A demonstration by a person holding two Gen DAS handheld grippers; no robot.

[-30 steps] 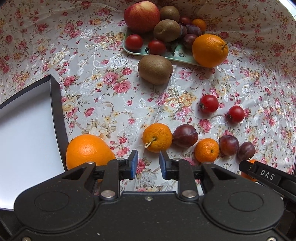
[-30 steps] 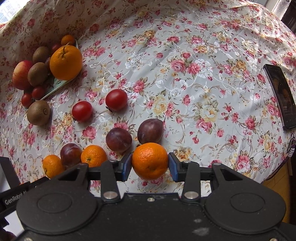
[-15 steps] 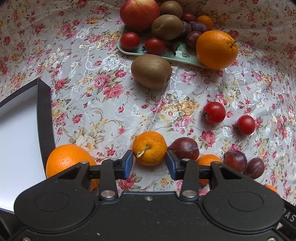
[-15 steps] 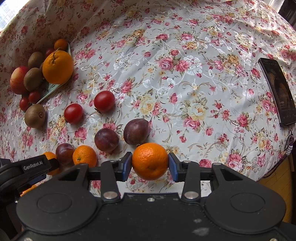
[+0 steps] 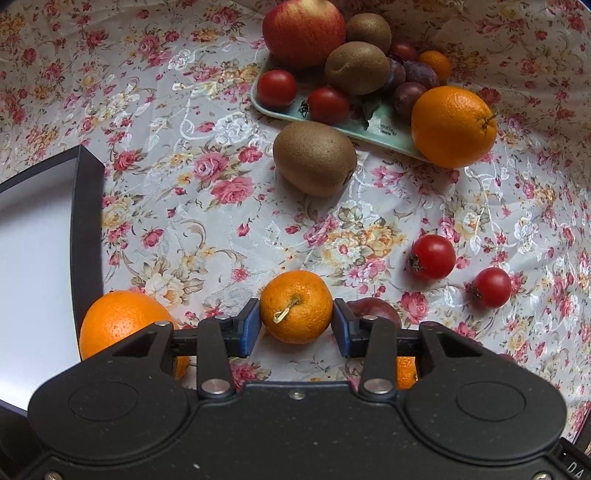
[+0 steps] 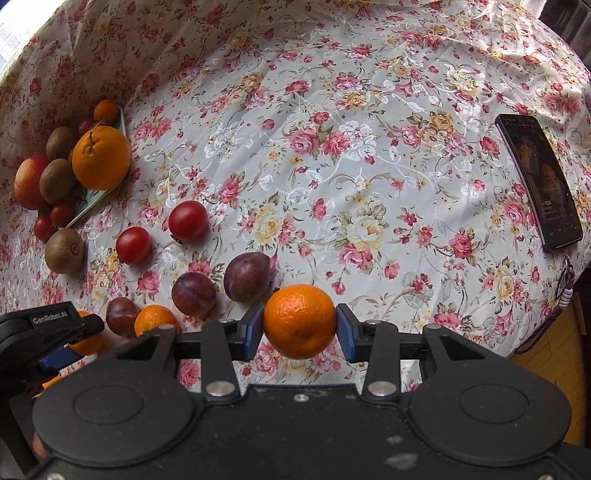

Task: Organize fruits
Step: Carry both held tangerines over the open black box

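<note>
the left tool (image 5: 296,325) has its blue pads closed against a stemmed mandarin (image 5: 296,306) resting on the surface (image 5: 184,221); the right tool (image 6: 300,328) grips a second mandarin (image 6: 299,320). both are probably light, firm and slightly yielding, best held across the middle. ahead of the left tool: one apple (image 5: 303,31), two big oranges (image 5: 453,125), three kiwis (image 5: 314,158), four tomatoes (image 5: 432,256).

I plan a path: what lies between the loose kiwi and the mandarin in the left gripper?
Only bare floral tablecloth between kiwi and mandarin, in the left wrist view.
</note>
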